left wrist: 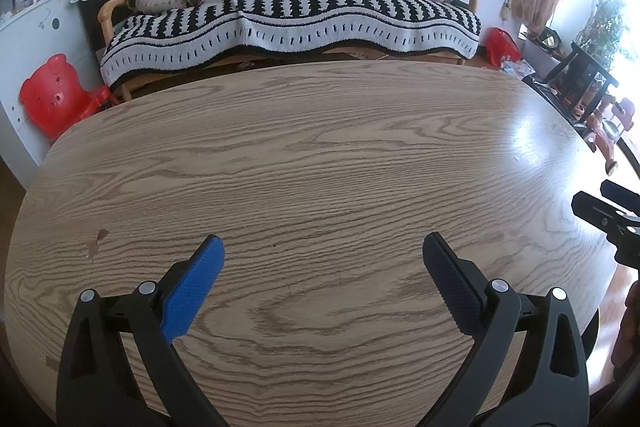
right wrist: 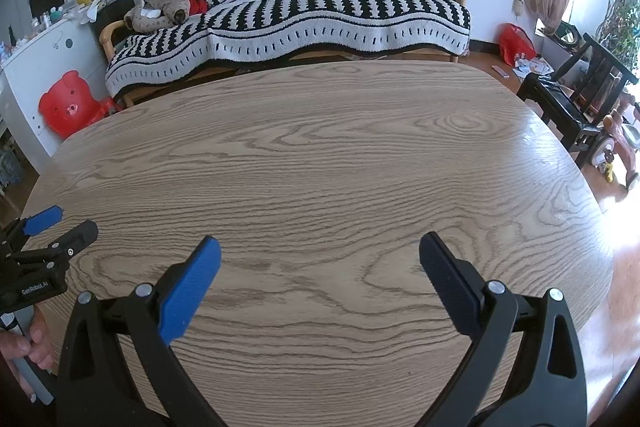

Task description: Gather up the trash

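Observation:
No piece of trash shows on the wooden table (left wrist: 320, 147) in either view. My left gripper (left wrist: 323, 247) hovers open over the near part of the tabletop, its blue pads wide apart with nothing between them. My right gripper (right wrist: 320, 247) is also open and empty over the same table (right wrist: 320, 155). In the left wrist view the right gripper (left wrist: 608, 211) pokes in at the right edge. The right wrist view catches the left gripper (right wrist: 60, 223) at the left edge, held by a hand (right wrist: 24, 347).
Beyond the table stands a sofa (left wrist: 288, 15) under a black-and-white striped blanket, with clothes and a pillow on it. A red bear-shaped stool (left wrist: 54, 95) leans by a white cabinet at left. A red bag (right wrist: 516, 43), a dark chair (right wrist: 572, 99) and toys fill the right.

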